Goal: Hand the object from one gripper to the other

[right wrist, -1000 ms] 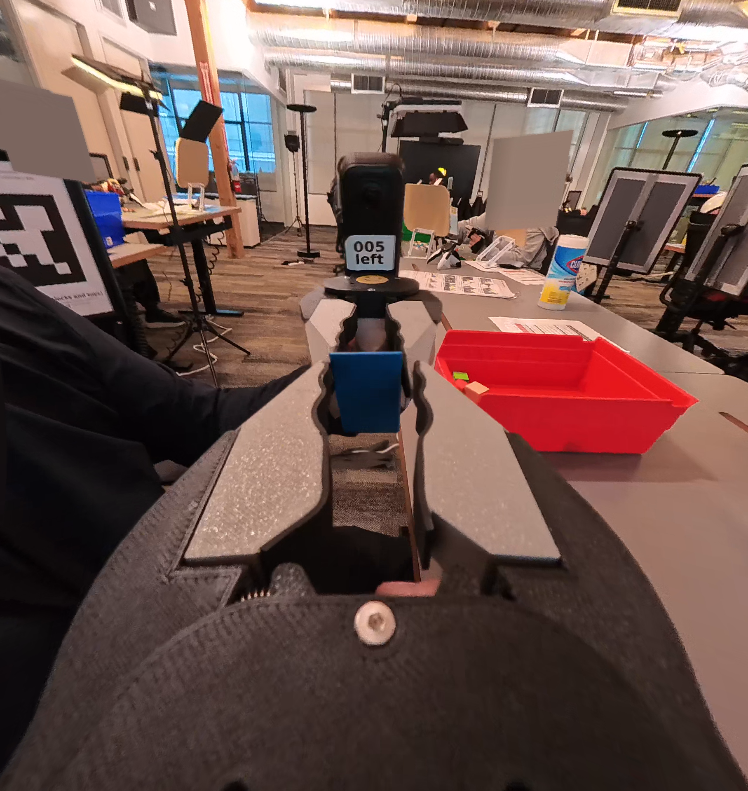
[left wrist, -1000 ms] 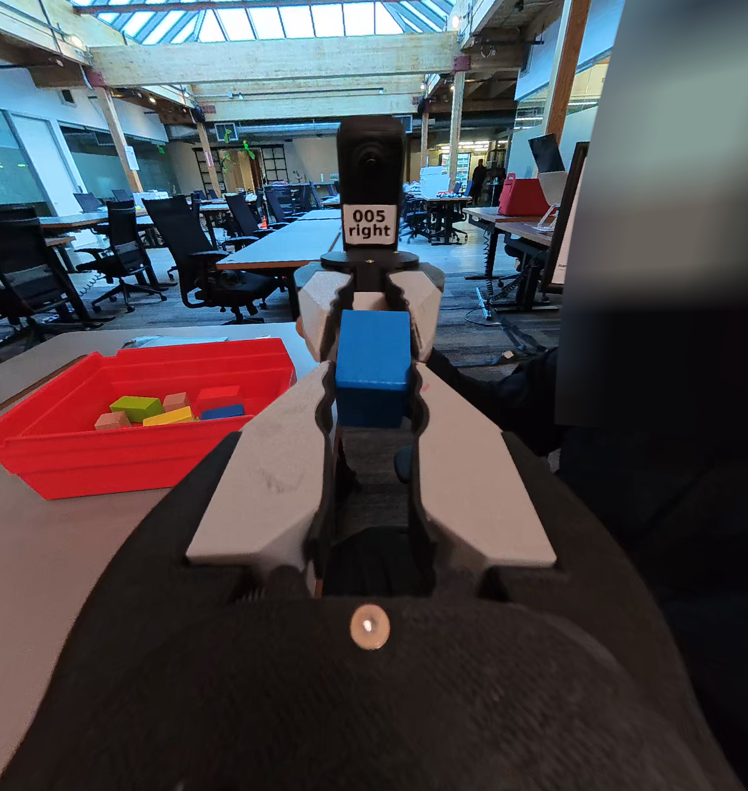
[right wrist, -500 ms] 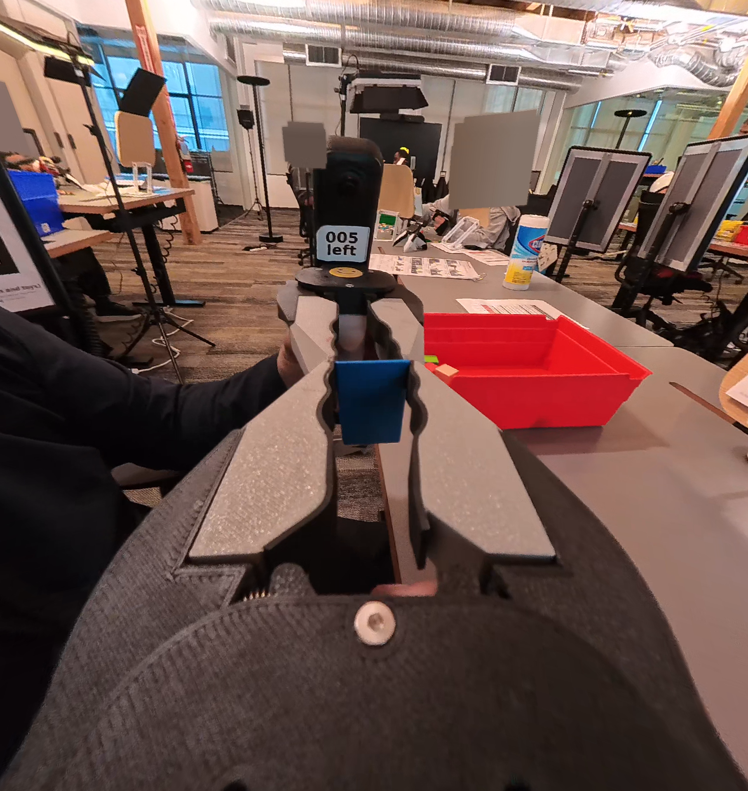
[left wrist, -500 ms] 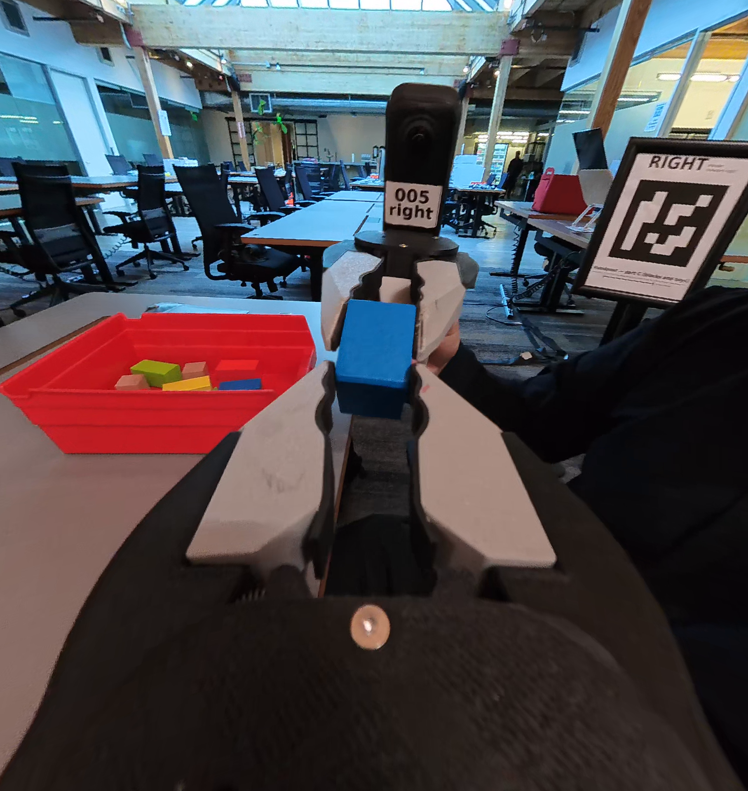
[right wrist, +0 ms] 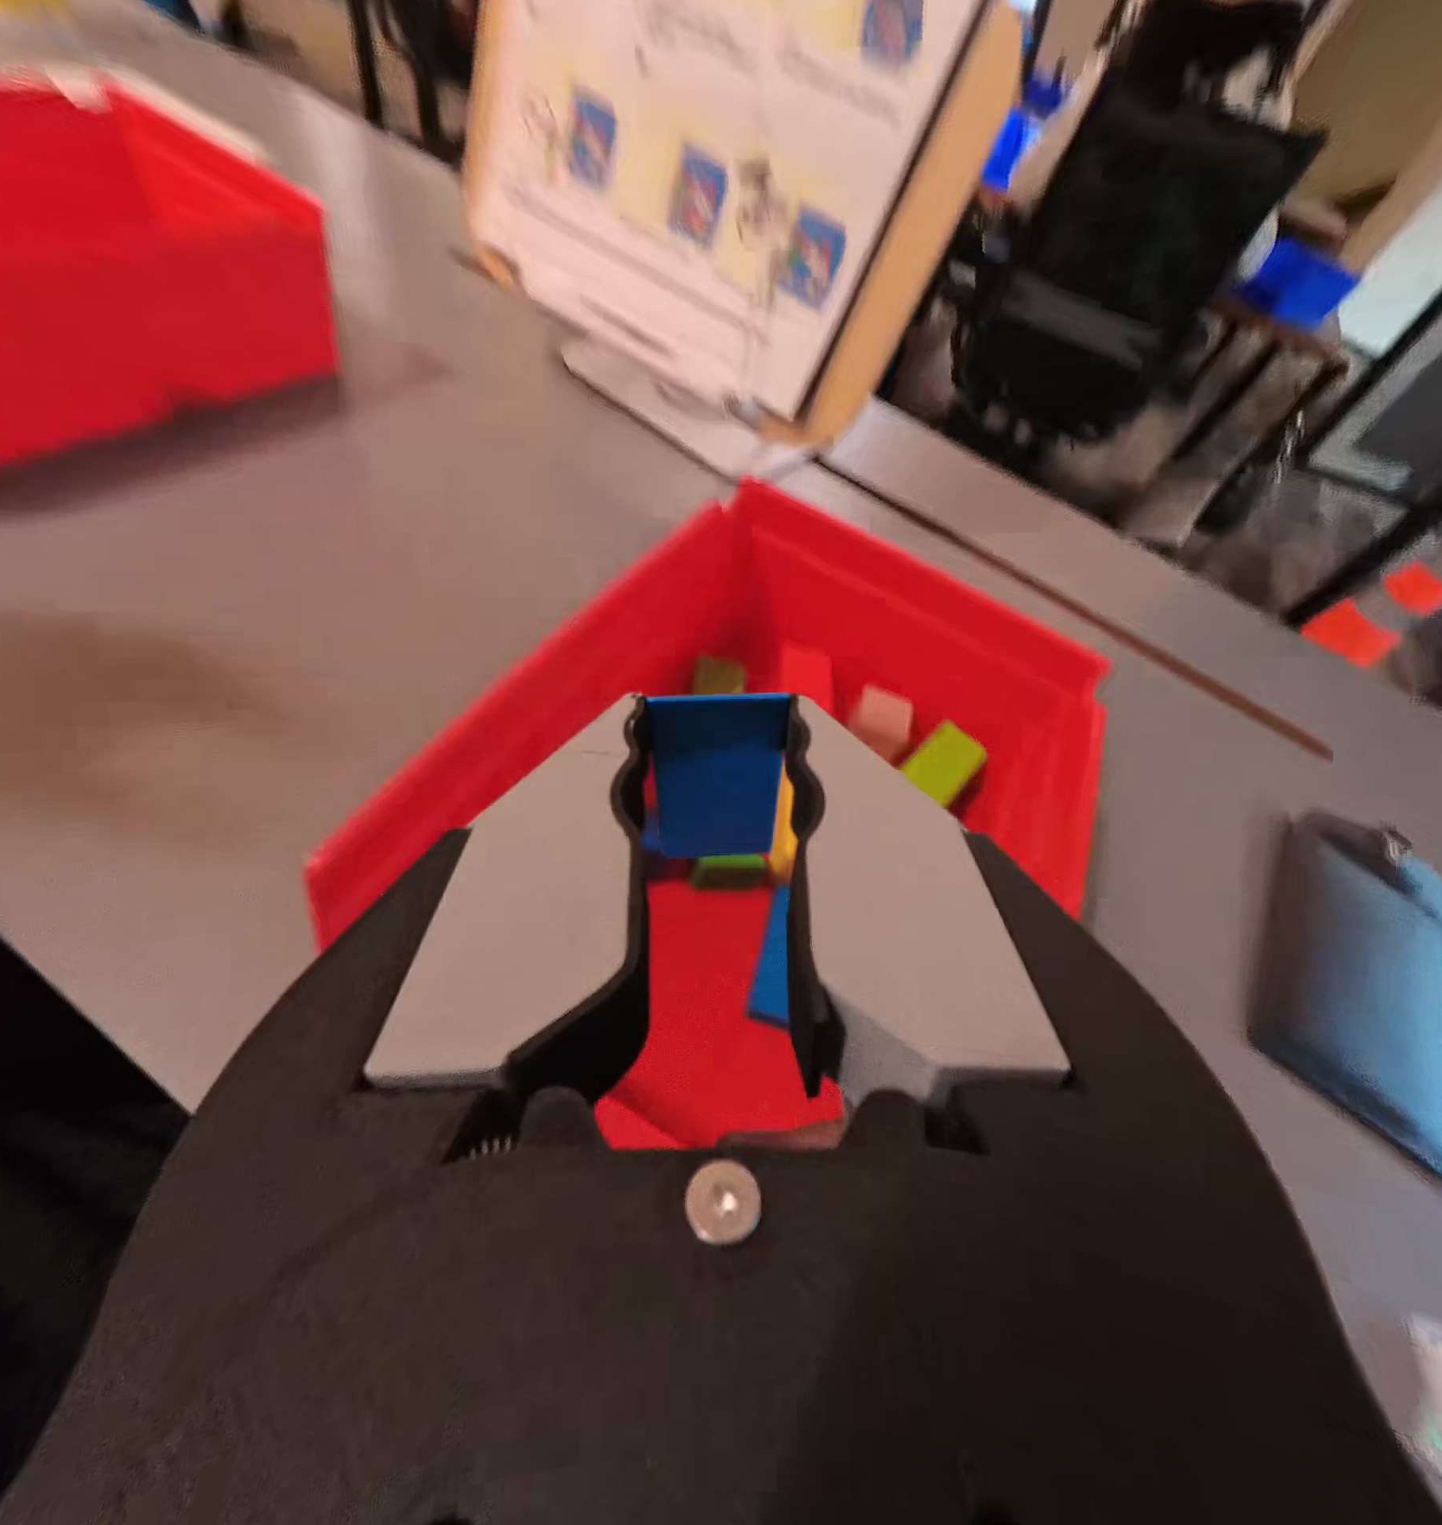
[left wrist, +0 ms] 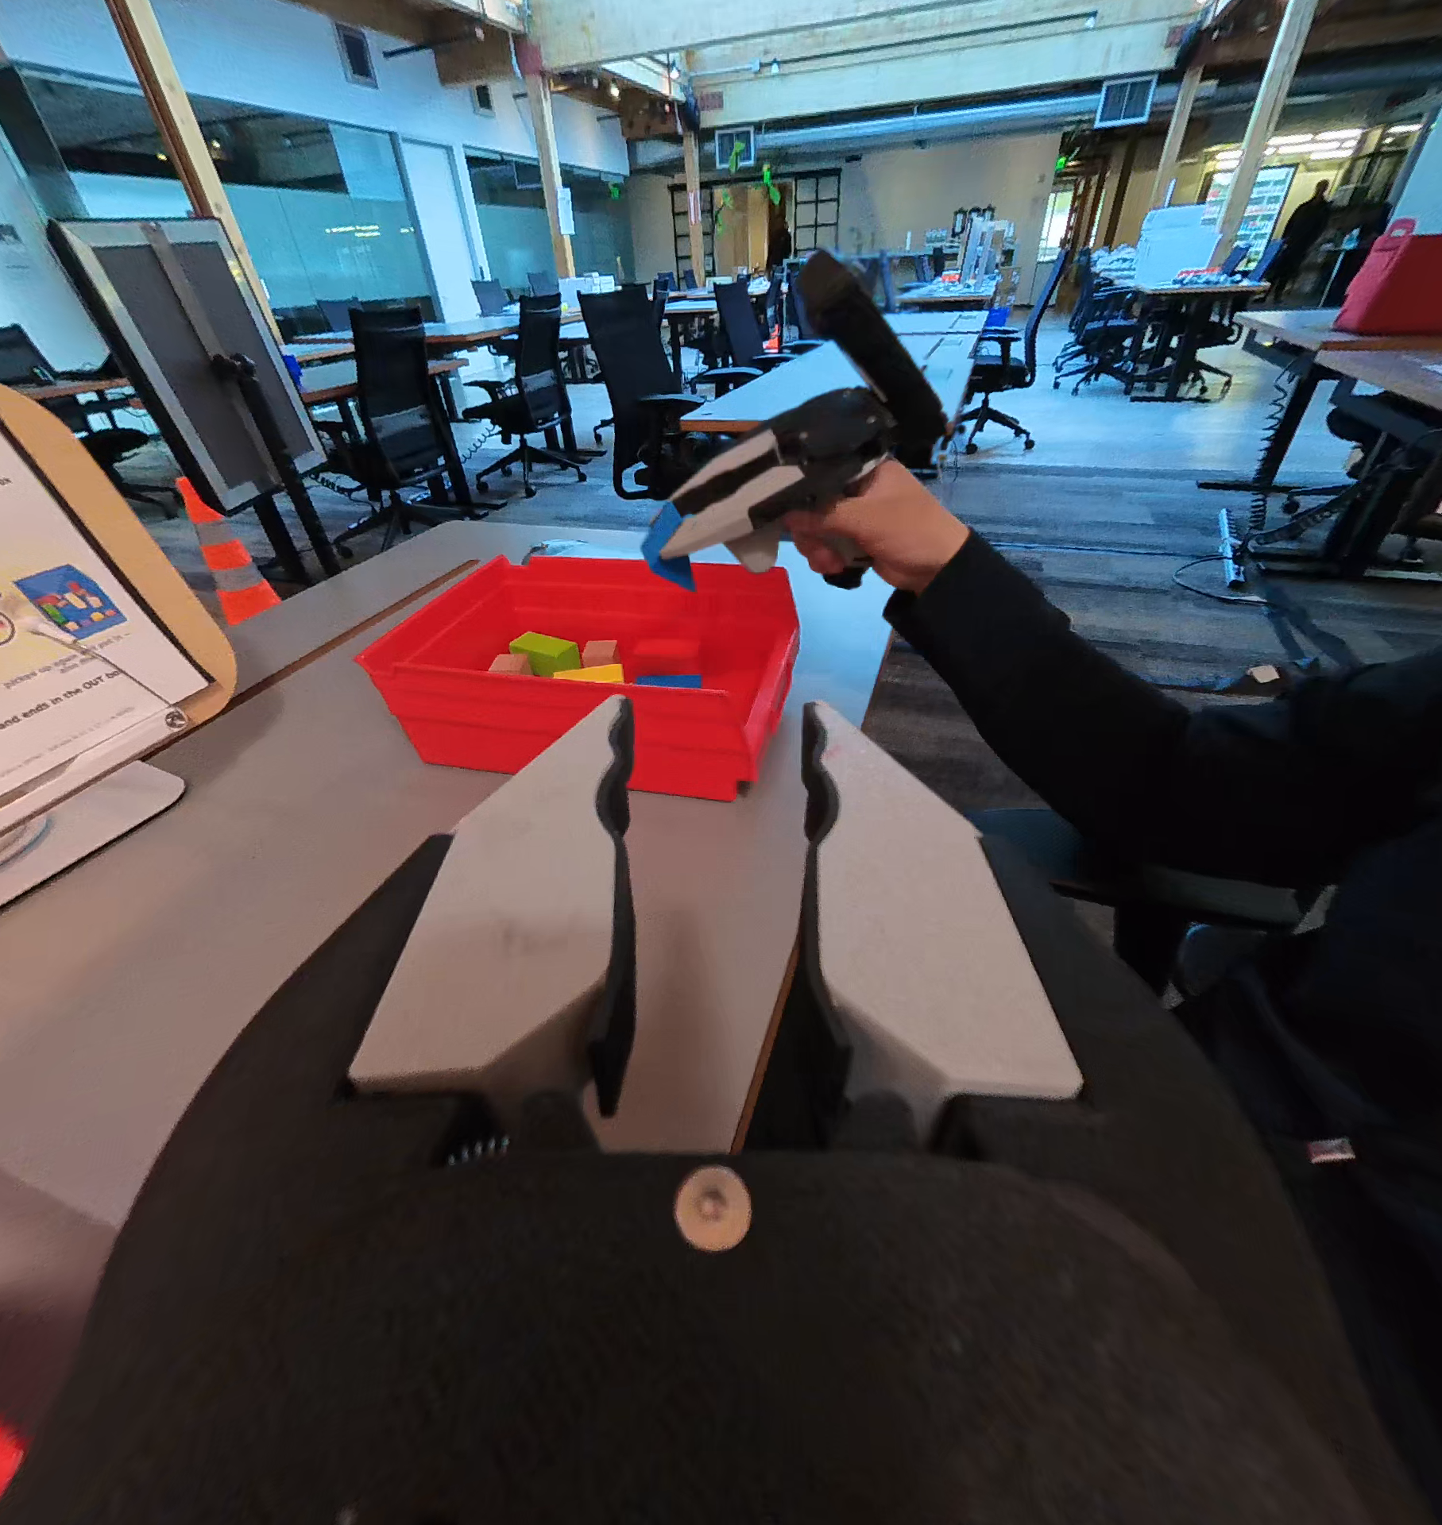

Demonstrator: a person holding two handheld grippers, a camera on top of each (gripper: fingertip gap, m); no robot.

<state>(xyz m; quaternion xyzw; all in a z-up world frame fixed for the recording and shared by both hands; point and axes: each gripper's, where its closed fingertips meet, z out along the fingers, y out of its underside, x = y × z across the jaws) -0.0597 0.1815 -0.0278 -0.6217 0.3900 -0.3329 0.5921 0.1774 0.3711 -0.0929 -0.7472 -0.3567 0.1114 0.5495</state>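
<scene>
Right gripper (right wrist: 717,771) clamps blue block (right wrist: 713,776) above red bin (right wrist: 1031,660) (left gripper (left wrist: 709,776) empty, agape).

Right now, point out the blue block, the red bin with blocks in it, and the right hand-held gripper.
blue block (right wrist: 717,771): right wrist view, on its upper face.
red bin (left wrist: 569,738): left wrist view, on its near outer wall.
right hand-held gripper (left wrist: 674,545): left wrist view, at the fingertips, shut on the block.

1. Left gripper (left wrist: 709,767): jaws apart, empty, over grey table (left wrist: 247,825).
2. Right gripper (left wrist: 674,538) pinches blue block (left wrist: 666,554) above red bin (left wrist: 569,743).
3. Coloured blocks (left wrist: 546,652) lie inside the bin.
</scene>
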